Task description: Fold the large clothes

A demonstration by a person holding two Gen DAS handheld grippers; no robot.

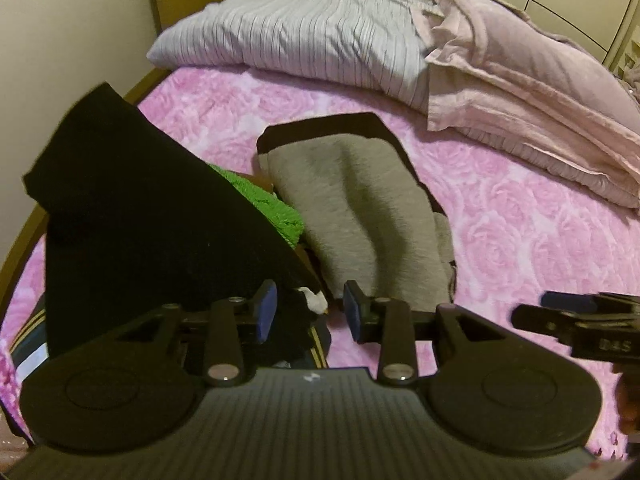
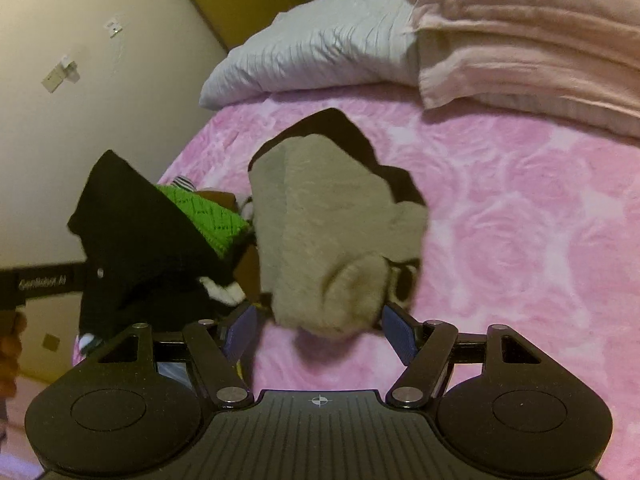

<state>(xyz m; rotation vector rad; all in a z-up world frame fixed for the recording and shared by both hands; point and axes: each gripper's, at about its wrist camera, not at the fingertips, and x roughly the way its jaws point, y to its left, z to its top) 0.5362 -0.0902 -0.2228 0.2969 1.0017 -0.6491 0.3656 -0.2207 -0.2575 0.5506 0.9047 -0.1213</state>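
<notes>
1. The grey garment (image 2: 332,232) lies on the pink bed (image 2: 520,220), flat enough to fold.
2. The right gripper (image 2: 320,332) has its jaws spread around the garment's near end, ready to pinch.
3. The left gripper (image 1: 310,312) also has spread jaws, by the black cloth (image 1: 140,220).

Fuzzy grey garment (image 2: 328,232), plush bedspread (image 2: 520,240)

Warm, dim indoor light tints both views yellowish. Fisheye bending curves the bed (image 1: 520,240) edge and darkens the corners. The black garment (image 1: 140,220) loses all detail in shadow. Motion blur smears the grey garment (image 2: 332,220) towards 6 o'clock; soft shadows, no glare.
</notes>
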